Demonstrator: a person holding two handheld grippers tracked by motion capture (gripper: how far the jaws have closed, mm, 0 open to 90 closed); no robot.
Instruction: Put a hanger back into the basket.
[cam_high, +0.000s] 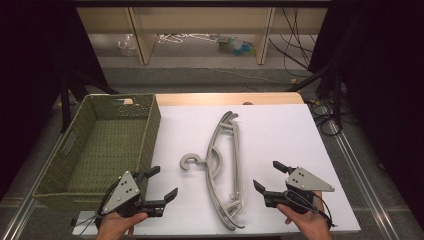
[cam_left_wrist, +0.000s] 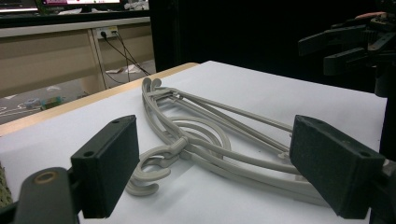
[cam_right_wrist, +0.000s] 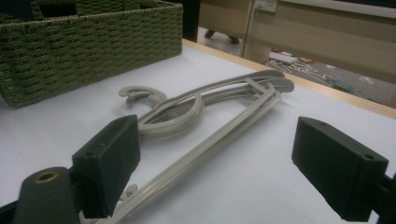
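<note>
Two grippers flank the work, both low on the near side of the white table (cam_high: 280, 125).

Largest first: green woven basket (cam_high: 100, 145), at 9 o'clock on the table, long axis running away from the person, its near right corner just beside the left gripper.

Hangers (cam_high: 225, 165): grey plastic, stacked flat at table centre, long run from 12 to 6 o'clock, slightly bowed. Hook (cam_high: 190, 162) juts out toward 9 o'clock, toward the basket. How many are in the stack I cannot tell for certain; at least two.

Left gripper (cam_high: 162, 182): at 7 o'clock from the hangers, just beside them, apart. Jaws stand wide, nothing between them, nothing touched. Jaws point toward 2 o'clock in the high view. In the left gripper view the hangers (cam_left_wrist: 210, 140) lie ahead between the two jaw lines, hook nearest the left-hand jaw, short of it.

Right gripper (cam_high: 267, 175): at 4 o'clock from the hangers, near, apart. Jaws wide, holding nothing, pointing toward 10 o'clock. In the right gripper view the hangers (cam_right_wrist: 205, 116) run diagonally ahead, their near end passing beside the left-hand jaw; contact not visible.

Hands: left hand (cam_high: 117, 225) and right hand (cam_high: 307, 222) come in from 6 o'clock, each gripping the rear of its tool, held low and roughly level, angled inward toward the hangers.
</note>
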